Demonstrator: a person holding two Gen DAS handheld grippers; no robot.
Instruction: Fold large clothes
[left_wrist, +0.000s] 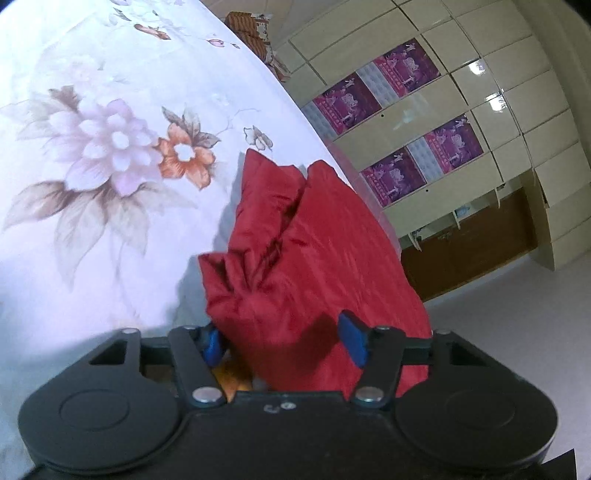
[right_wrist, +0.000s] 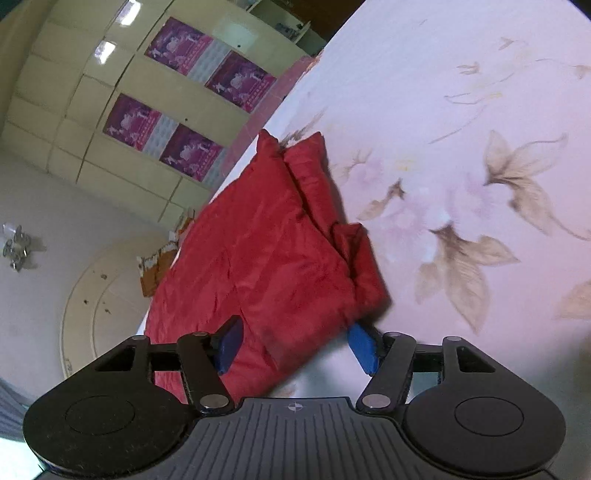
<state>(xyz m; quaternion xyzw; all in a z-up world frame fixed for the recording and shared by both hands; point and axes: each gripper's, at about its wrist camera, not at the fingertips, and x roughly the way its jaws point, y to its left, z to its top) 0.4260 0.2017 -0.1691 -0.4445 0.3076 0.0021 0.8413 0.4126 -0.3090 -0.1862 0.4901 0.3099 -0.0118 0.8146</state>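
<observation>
A red padded garment (left_wrist: 314, 258) lies bunched and partly folded on a white floral bedsheet (left_wrist: 110, 147), near the bed's edge. My left gripper (left_wrist: 282, 341) is open, its blue pads on either side of the garment's near end, with cloth lying between the jaws. In the right wrist view the same red garment (right_wrist: 273, 258) lies on the sheet (right_wrist: 461, 147) with a folded sleeve on top. My right gripper (right_wrist: 299, 345) is open, its jaws straddling the garment's near corner.
A cream wardrobe (left_wrist: 461, 110) with purple posters stands beyond the bed's edge; it also shows in the right wrist view (right_wrist: 147, 110). A patterned pillow (left_wrist: 255, 33) lies at the far end of the bed. A ceiling lamp (right_wrist: 16, 247) shows at left.
</observation>
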